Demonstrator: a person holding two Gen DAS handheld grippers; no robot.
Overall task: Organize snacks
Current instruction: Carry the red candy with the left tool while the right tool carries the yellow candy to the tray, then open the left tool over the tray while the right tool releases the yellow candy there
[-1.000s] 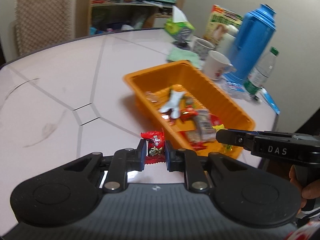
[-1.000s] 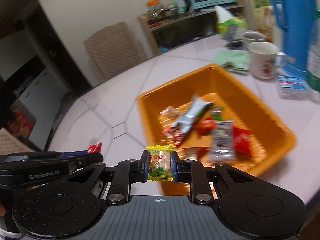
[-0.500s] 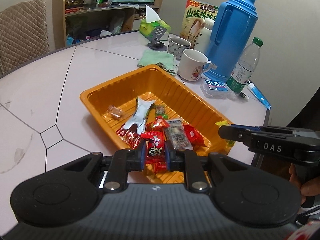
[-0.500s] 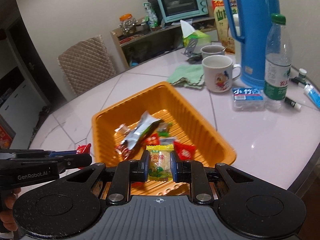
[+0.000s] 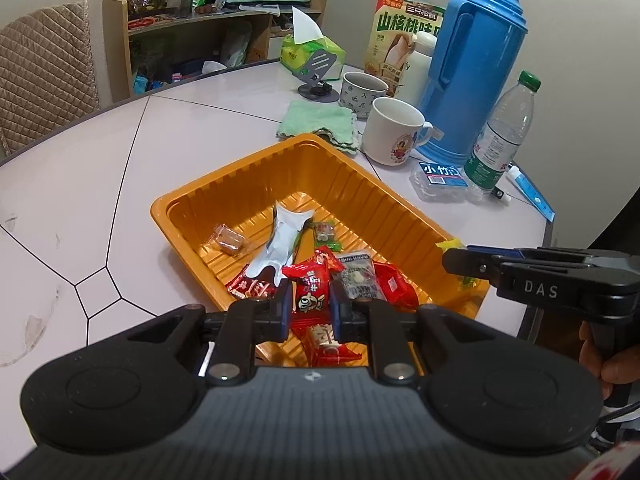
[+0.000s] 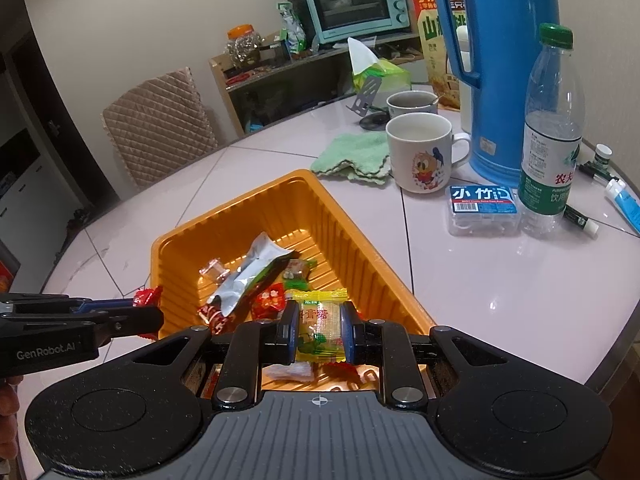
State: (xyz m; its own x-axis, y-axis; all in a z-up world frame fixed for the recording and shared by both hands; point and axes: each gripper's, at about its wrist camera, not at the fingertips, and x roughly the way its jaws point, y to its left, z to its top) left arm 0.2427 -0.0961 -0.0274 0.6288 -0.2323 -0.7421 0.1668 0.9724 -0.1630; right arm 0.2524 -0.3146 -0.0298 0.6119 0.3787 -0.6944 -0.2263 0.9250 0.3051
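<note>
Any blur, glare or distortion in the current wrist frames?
Left wrist: sharp, strong fisheye bending at the table edge, dark vignette corners, left claw crisp on the red snack. Right wrist: also sharp, soft glare on the table beside the bottle, bright patch on the tray floor, right claw clear on the yellow candy.

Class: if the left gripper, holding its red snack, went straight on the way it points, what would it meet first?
Probably the snacks heaped in the orange tray, just beyond the left gripper and its red snack; depth is unclear.
</note>
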